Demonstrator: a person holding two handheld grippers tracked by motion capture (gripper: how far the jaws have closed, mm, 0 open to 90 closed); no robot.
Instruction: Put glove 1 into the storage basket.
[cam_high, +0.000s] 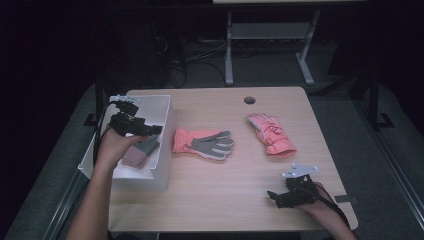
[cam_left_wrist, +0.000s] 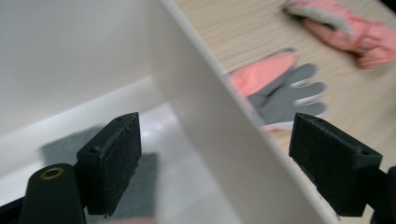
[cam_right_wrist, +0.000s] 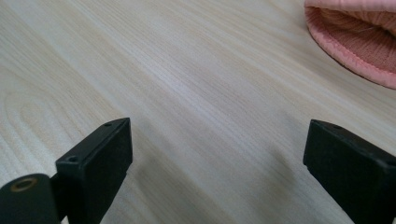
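Left gripper (cam_high: 150, 129) hanging over the white bin (cam_high: 162, 150), two pink gloves out on the table (cam_high: 220, 195).

From the high view we've got the left gripper at about 9 o'clock, above the bin, jaws spread wide with nothing between them; in the left gripper view they straddle the bin's right wall (cam_left_wrist: 219, 116), one jaw over the inside and one over the table side. Down in the bin there's a grey and pinkish folded item (cam_high: 141, 151), can't tell exactly what it is. The grey-palmed pink glove (cam_high: 204, 144) lies just right of the bin near the table's centre, and the other pink glove (cam_high: 271, 134) sits at roughly 2 o'clock, well apart from it. Our right gripper (cam_high: 274, 196) rests low at 5 o'clock, jaws wide and empty over bare wood, with a pink cuff (cam_right_wrist: 355, 42) showing in the right gripper view.
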